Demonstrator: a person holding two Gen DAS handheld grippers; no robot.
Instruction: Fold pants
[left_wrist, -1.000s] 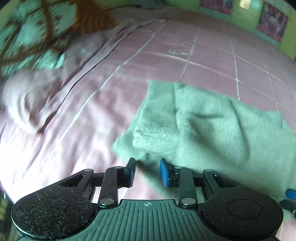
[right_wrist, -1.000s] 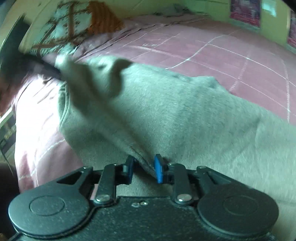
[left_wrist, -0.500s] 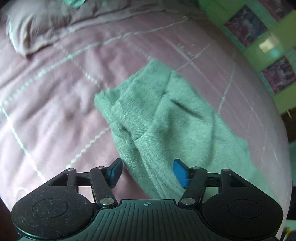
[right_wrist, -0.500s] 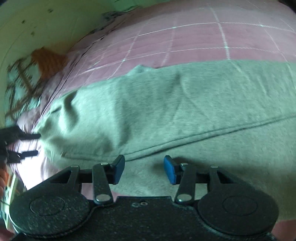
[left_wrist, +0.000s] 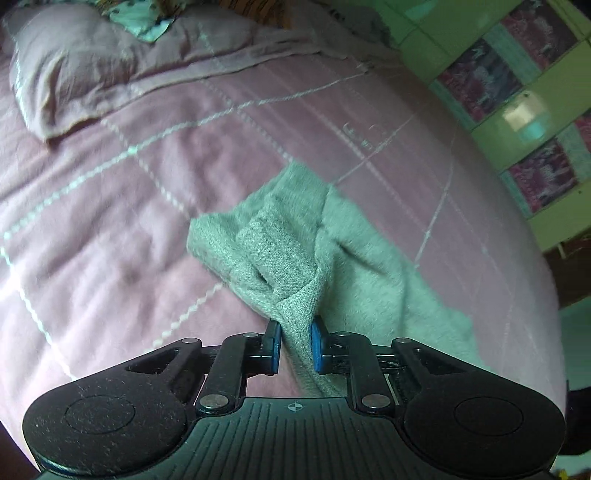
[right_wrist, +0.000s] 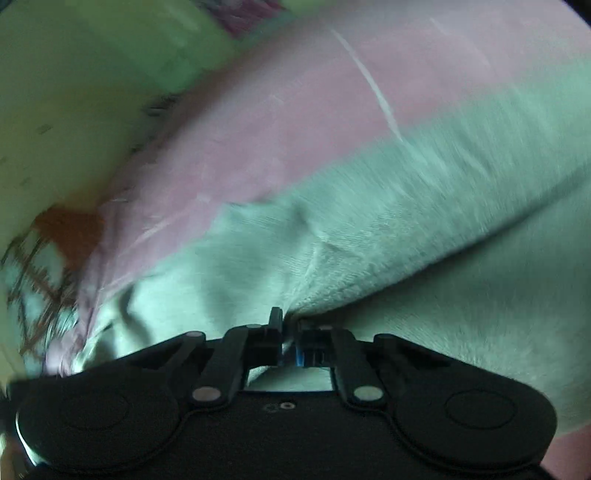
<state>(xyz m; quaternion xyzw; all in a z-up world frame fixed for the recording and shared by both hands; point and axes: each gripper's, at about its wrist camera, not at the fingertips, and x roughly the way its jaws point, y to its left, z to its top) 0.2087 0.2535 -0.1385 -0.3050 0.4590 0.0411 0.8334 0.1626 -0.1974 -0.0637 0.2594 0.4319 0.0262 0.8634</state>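
Grey-green fleece pants (left_wrist: 295, 251) lie on a pink bedspread (left_wrist: 110, 221). My left gripper (left_wrist: 295, 341) is shut on a bunched edge of the pants, which rises in a ridge from the bed to the blue pads. In the right wrist view the pants (right_wrist: 424, 229) fill the lower right, blurred by motion. My right gripper (right_wrist: 290, 332) is shut on a fold of the pants, the fingers nearly together with cloth between them.
A pink pillow (left_wrist: 74, 74) lies at the far left of the bed. A green wall with dark patterned panels (left_wrist: 517, 92) runs along the right. A patterned teal and orange cushion (right_wrist: 40, 258) lies at the bed's head.
Both grippers were open over the pants half a second ago. Both have closed on the cloth, and the left one has lifted its edge. The right view has swung and blurred.
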